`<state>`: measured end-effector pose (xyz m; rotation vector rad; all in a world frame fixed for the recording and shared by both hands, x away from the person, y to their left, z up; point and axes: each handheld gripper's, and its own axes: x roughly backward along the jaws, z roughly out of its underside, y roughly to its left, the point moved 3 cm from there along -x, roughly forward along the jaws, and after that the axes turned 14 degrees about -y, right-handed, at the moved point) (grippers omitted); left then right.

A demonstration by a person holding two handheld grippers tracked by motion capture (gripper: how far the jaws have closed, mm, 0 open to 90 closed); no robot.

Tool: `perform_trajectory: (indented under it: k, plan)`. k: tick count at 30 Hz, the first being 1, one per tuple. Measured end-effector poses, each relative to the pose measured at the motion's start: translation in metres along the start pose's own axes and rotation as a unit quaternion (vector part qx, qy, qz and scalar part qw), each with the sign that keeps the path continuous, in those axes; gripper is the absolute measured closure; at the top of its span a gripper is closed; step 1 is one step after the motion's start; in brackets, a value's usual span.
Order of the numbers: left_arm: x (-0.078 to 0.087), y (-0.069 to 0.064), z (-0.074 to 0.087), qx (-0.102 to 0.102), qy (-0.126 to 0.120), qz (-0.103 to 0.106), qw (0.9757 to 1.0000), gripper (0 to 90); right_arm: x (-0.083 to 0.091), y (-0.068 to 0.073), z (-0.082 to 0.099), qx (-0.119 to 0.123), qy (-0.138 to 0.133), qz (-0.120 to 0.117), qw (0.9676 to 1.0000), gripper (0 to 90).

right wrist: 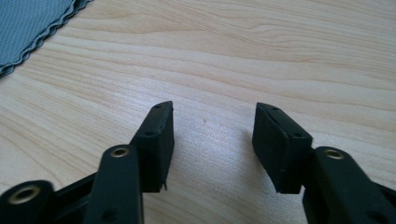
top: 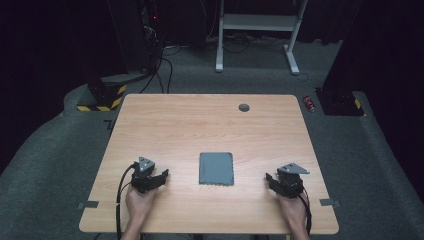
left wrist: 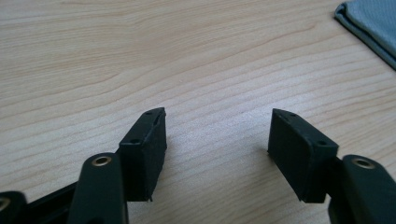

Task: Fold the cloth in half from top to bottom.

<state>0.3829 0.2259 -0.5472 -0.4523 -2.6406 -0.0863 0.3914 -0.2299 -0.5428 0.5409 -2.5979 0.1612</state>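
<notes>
Grey cloth [top: 216, 168] between both tongs

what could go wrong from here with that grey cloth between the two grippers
1. The grey cloth lies flat on the table, so open fingers may slide over it or scrape wood rather than pinch an edge.
2. The left gripper and right gripper flank it; uneven grabs could bunch or skew it.

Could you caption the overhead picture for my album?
Two hands rest open tools, left tool and right tool, either side of a folded grey cloth on a wooden table.
</notes>
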Motion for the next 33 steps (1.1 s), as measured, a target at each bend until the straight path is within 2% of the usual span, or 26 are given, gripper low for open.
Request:
perform_trajectory:
  k: [2, 8, 33]
  plan:
    - [-0.0005, -0.0017, 0.0001, -0.008, 0.002, -0.001, 1.0, 35.1, -0.0002, -0.0001, 0.0001, -0.002, 0.002, -0.001, 1.0, 44.2]
    - [-0.0007, -0.0035, 0.0003, -0.009, 0.005, 0.001, 0.9999, 30.3, -0.0006, 0.0013, 0.0002, 0.0, 0.003, -0.004, 1.0, 40.3]
    - [-0.0007, -0.0038, 0.0004, -0.008, 0.005, 0.002, 1.0, 29.4, -0.0009, 0.0013, 0.0001, 0.003, 0.003, -0.008, 1.0, 38.8]
